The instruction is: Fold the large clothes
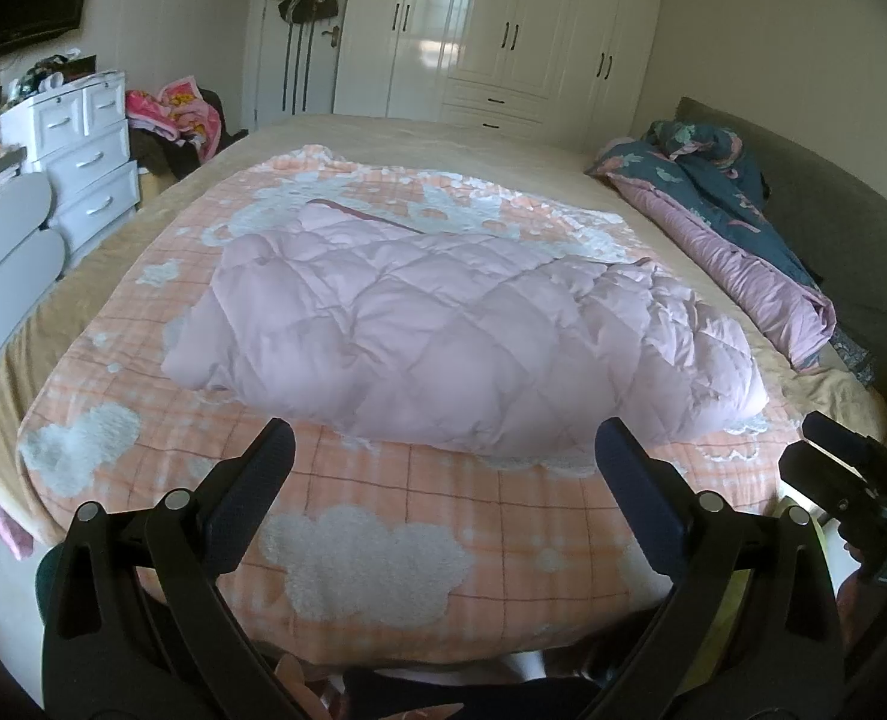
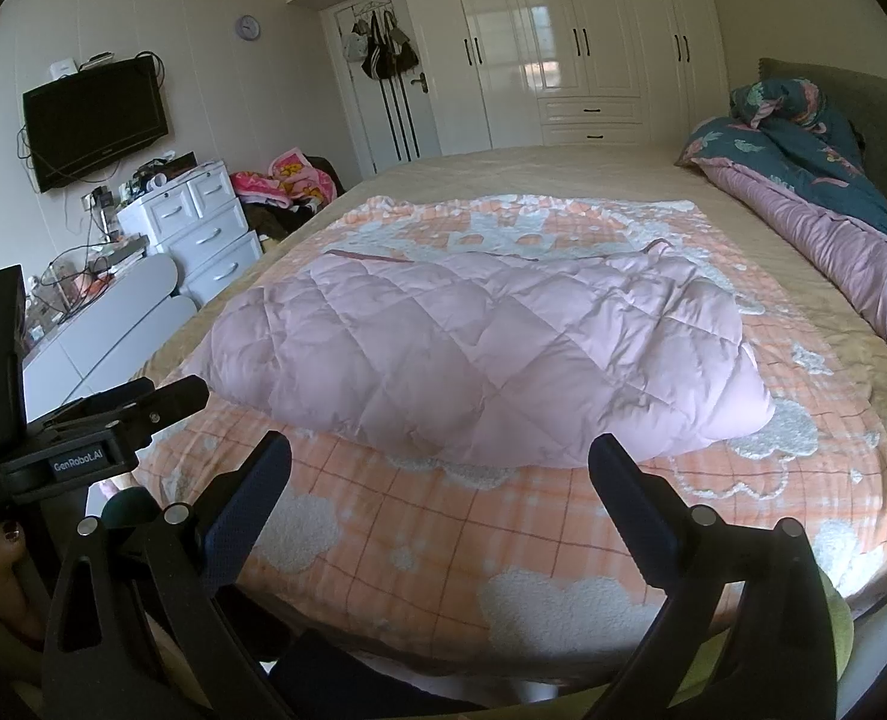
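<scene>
A pale pink quilted down coat (image 1: pixel 443 330) lies folded in a thick bundle on an orange checked blanket (image 1: pixel 383 540) spread over the bed. It also shows in the right wrist view (image 2: pixel 473 360), on the same blanket (image 2: pixel 443 540). My left gripper (image 1: pixel 446 447) is open and empty, held just short of the coat's near edge. My right gripper (image 2: pixel 440 459) is open and empty, also just short of the near edge. The right gripper's body shows at the right edge of the left wrist view (image 1: pixel 851 480); the left gripper's body shows at the left of the right wrist view (image 2: pixel 83 438).
A rolled dark floral duvet (image 2: pixel 833 210) lies along the grey headboard at the right. White drawers (image 2: pixel 203 228) and a wall TV (image 2: pixel 95 120) stand at the left. White wardrobes (image 2: pixel 563 42) fill the far wall. A pile of clothes (image 1: pixel 173 120) sits beyond the bed's far left corner.
</scene>
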### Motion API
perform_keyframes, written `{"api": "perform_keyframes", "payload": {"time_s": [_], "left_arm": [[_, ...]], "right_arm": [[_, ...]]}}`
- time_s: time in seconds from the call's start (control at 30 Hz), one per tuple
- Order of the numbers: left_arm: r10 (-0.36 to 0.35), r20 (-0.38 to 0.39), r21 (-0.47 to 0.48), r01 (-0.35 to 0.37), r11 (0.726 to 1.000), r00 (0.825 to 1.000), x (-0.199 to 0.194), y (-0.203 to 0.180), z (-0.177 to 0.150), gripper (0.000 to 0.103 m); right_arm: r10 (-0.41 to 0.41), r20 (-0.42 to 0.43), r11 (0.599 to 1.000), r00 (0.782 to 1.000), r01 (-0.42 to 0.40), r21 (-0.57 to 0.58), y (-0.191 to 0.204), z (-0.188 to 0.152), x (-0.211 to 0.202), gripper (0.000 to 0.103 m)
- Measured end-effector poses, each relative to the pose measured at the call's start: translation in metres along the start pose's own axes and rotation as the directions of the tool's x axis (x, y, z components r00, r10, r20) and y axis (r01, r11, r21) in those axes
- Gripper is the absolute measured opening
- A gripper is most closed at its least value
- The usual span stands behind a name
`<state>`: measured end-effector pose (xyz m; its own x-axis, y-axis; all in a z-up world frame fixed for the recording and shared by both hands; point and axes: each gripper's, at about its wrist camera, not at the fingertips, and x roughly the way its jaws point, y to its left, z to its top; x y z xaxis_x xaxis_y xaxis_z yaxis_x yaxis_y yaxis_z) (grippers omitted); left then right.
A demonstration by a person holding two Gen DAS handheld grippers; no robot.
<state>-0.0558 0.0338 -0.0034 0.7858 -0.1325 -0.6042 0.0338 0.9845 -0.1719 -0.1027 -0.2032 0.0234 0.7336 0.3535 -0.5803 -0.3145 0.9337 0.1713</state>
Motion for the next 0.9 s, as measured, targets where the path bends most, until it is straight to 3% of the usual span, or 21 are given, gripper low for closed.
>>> {"api": "perform_keyframes", "payload": {"time_s": [0.5,0.9], "left_arm": [[-0.019,-0.004,-0.015,0.019,1.0,1.0,-0.001,0.001,0.002,0.094],[0.018,-0.028,-0.031,-0.019,0.999,0.999,0.003,0.011,-0.001,0.094]], "right_arm": [[-0.001,-0.004,1.0,1.0,0.001,-0.003,0.0,-0.001,0.0,0.099],[-0.012,0.002,1.0,1.0,0.012,0.006,-0.001,-0.002,-0.001,0.099]]}}
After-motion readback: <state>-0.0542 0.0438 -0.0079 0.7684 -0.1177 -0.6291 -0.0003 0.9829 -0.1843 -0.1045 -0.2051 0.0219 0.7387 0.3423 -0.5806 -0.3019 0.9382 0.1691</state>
